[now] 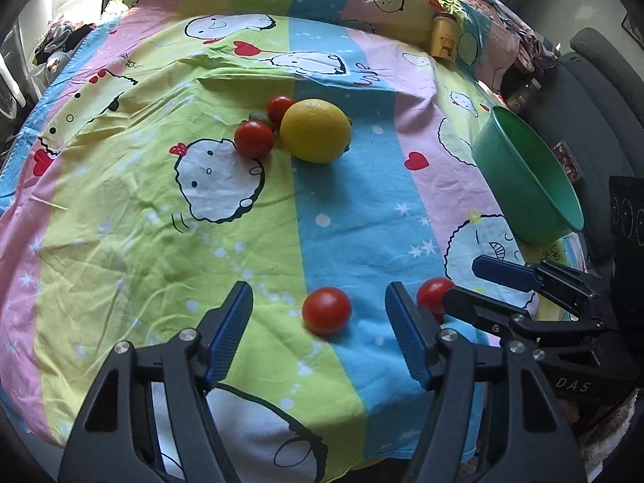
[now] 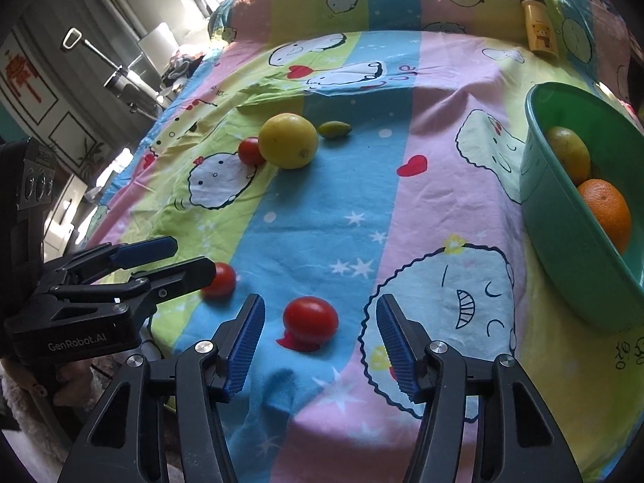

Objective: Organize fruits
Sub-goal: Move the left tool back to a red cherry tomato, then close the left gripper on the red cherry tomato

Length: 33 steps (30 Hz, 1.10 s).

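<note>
Each claw, left (image 1: 318, 324) and right (image 2: 320, 332), stands apart around its own small tomato (image 1: 327, 310) (image 2: 310, 323) on the bed, unpinched; light, smooth, easily bruised, best gripped gently across the middle.

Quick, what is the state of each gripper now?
Left gripper: open, a tomato between its jaws, untouched.
Right gripper: open around another tomato, untouched.

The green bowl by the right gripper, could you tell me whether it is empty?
Not empty: the green bowl holds an orange and a yellow fruit.
</note>
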Tool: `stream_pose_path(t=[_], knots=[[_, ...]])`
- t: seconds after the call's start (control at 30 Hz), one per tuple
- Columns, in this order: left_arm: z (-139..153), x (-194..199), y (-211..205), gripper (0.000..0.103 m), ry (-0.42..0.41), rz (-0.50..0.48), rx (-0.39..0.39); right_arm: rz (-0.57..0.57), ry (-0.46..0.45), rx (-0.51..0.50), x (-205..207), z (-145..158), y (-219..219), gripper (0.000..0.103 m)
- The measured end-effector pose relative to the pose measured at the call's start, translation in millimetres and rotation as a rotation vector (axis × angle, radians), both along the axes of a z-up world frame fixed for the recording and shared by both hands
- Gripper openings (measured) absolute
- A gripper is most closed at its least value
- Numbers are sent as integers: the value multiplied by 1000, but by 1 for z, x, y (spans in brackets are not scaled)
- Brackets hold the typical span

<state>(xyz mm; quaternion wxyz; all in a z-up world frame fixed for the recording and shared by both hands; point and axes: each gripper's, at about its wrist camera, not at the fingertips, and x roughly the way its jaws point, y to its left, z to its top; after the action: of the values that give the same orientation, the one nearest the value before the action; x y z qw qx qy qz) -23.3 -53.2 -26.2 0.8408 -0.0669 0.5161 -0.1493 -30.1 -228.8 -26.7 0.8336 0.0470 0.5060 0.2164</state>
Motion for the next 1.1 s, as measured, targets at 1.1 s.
stream_pose_path(t=[1.1], knots=[[-21, 6, -8, 29, 62, -19, -20, 50, -30, -131, 2, -20, 29, 35]])
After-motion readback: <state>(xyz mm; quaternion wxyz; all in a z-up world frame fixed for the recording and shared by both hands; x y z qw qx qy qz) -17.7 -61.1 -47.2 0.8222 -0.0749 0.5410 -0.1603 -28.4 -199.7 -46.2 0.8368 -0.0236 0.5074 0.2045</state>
